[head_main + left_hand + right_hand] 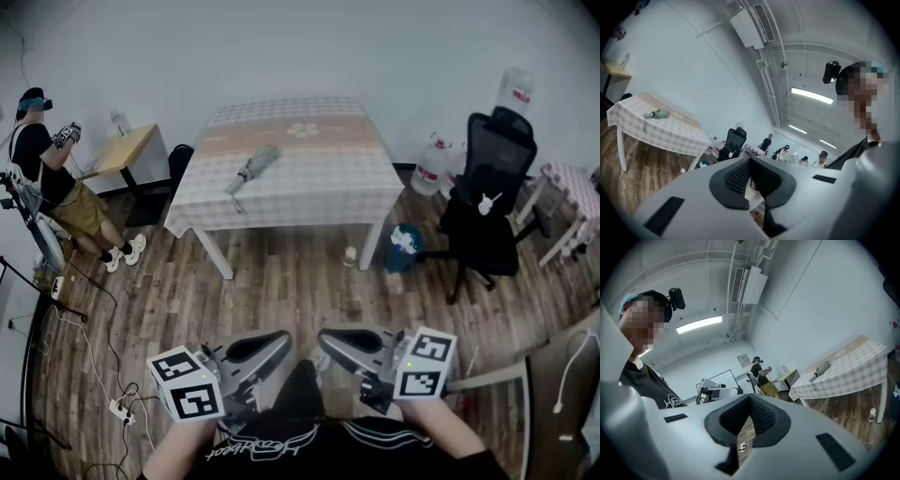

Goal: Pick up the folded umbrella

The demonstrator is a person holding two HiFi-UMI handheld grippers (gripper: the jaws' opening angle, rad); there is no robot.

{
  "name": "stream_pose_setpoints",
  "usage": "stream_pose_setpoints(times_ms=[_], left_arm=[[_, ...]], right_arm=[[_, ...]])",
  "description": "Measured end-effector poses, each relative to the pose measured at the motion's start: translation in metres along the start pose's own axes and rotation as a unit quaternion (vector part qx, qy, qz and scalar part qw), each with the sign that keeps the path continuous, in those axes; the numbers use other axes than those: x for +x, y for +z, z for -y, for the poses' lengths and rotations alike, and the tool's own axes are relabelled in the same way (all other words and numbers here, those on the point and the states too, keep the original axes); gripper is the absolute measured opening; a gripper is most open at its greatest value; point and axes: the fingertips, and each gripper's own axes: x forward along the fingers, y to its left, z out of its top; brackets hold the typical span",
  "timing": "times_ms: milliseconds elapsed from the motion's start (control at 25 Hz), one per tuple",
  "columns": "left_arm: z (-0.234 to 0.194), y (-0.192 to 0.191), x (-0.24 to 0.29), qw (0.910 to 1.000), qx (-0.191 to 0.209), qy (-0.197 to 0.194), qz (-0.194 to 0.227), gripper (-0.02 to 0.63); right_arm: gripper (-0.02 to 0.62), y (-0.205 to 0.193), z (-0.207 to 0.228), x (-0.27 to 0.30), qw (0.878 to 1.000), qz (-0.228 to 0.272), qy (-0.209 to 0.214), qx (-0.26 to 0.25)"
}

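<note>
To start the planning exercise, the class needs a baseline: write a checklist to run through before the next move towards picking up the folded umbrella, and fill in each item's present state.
1. Folded umbrella in plain view, lying on the table: ok.
2. Umbrella close enough to grasp: not ok. It lies well ahead, across the wooden floor.
3. Left gripper open for a grasp: not ok. Its jaws are together, with nothing between them.
4. Right gripper open: not ok. Its jaws are together and empty.
5. Way to the table free: not ok. A bottle stands on the floor by the table leg.
</note>
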Motion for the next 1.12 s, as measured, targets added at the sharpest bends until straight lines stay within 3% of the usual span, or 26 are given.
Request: stream_pose_setpoints(times_ms=[640, 1120], left_arm=[[-0.015, 0.024, -0.005, 0.9994, 0.028, 0.013, 0.012, -0.003], [-0.059, 0.039, 0.01, 0.9982, 0.053, 0.025, 0.016, -0.003]], right_arm=[[0.011, 0.023, 0.001, 0.019, 1.0, 0.013, 0.014, -0.015], [0.011, 0.032, 0.049, 0.038, 1.0, 0.007, -0.007, -0.029]])
